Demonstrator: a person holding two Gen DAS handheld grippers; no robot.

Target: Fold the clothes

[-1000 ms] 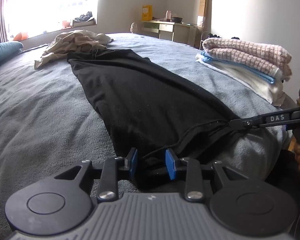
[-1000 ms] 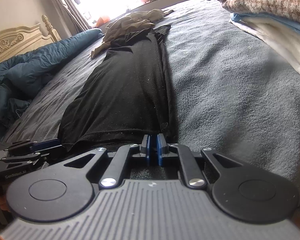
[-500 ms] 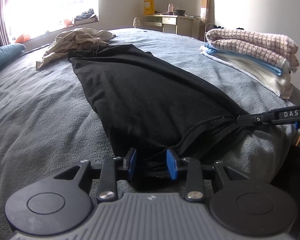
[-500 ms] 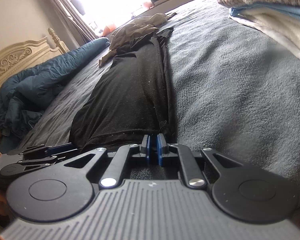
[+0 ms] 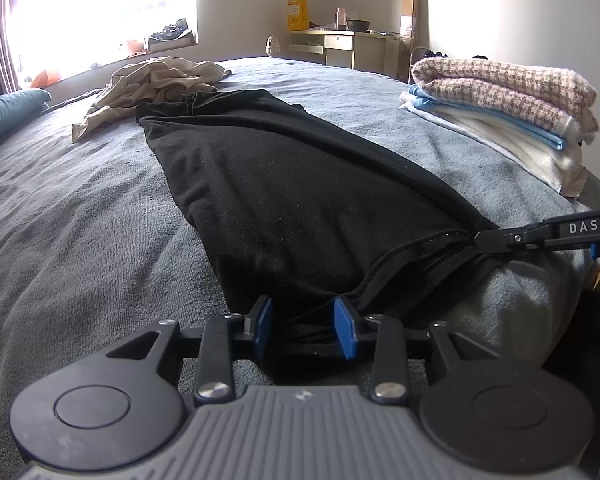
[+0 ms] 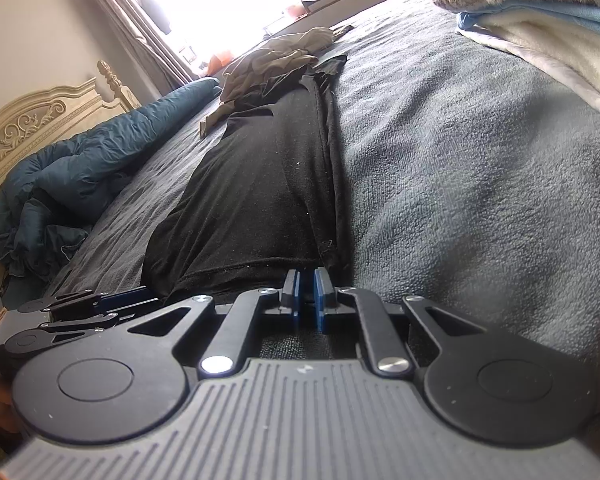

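Note:
A long black garment (image 5: 284, 196) lies folded lengthwise on the grey bed (image 5: 72, 240), running away from me; it also shows in the right wrist view (image 6: 256, 196). My left gripper (image 5: 302, 328) is open, its blue pads on either side of the garment's near hem at the left corner. My right gripper (image 6: 307, 296) is shut on the hem's right corner; it shows from the side in the left wrist view (image 5: 480, 238), pinching the fabric at the bed's edge. The left gripper shows at lower left in the right wrist view (image 6: 148, 294).
A stack of folded laundry (image 5: 500, 108) with a checked towel on top sits at the right of the bed. A crumpled beige garment (image 5: 152, 84) lies beyond the black one. A teal duvet (image 6: 80, 176) and headboard (image 6: 40, 120) are on the left. A desk (image 5: 340, 46) stands by the far wall.
Both grippers have sunk lower toward the bed's near edge with the hem. The left gripper's pads have spread slightly; the right stays shut.

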